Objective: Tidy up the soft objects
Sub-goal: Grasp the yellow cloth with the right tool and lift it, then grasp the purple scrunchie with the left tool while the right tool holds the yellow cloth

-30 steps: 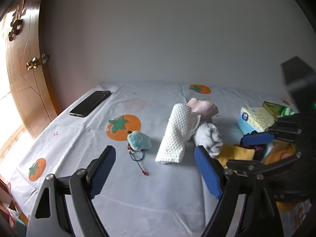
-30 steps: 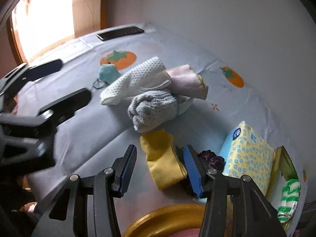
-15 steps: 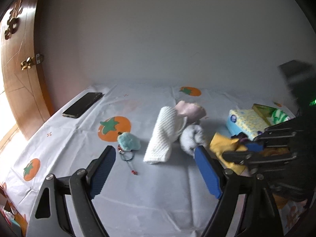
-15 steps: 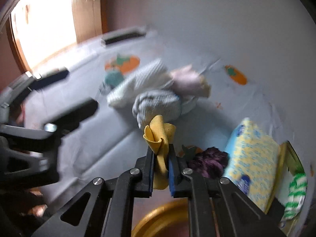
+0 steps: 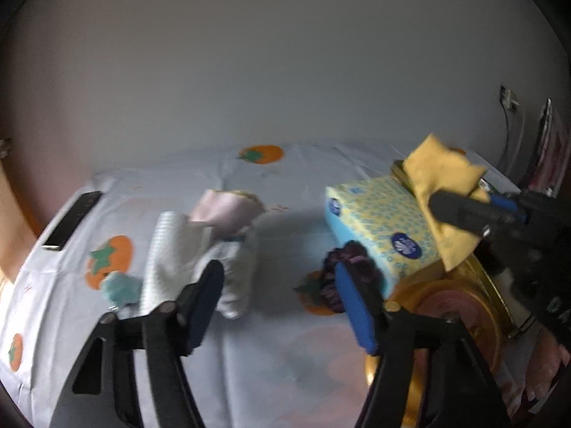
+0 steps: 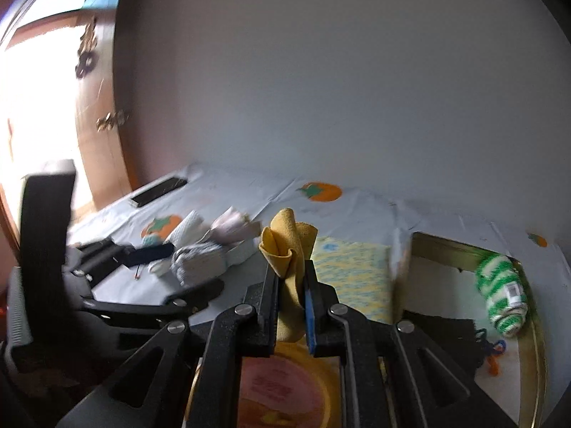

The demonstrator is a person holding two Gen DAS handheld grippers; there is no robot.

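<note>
Covering the whole surface, we see a pale cloth printed with orange fruit, and on it sits everything else. Largest among the things is the gold-rimmed tray at the right, holding a green-and-white striped roll. Just beside the tray's left wall lies the yellow-and-blue tissue pack, with a dark purple scrunchie touching its near corner. Farther left we find the heap of soft things: a white waffle towel rolled lengthwise, a pink cloth against its far end, and a grey knitted piece beside them. A small teal plush rests near the towel's lower end, and a black phone lies well apart at the far left edge.

Our right tongs are clamped on the yellow cloth, which is lifted off the surface and sticks up folded between the pads, above the tissue pack. Our left tongs stand spread wide, gripping nothing, above the surface between the heap and the scrunchie.
</note>
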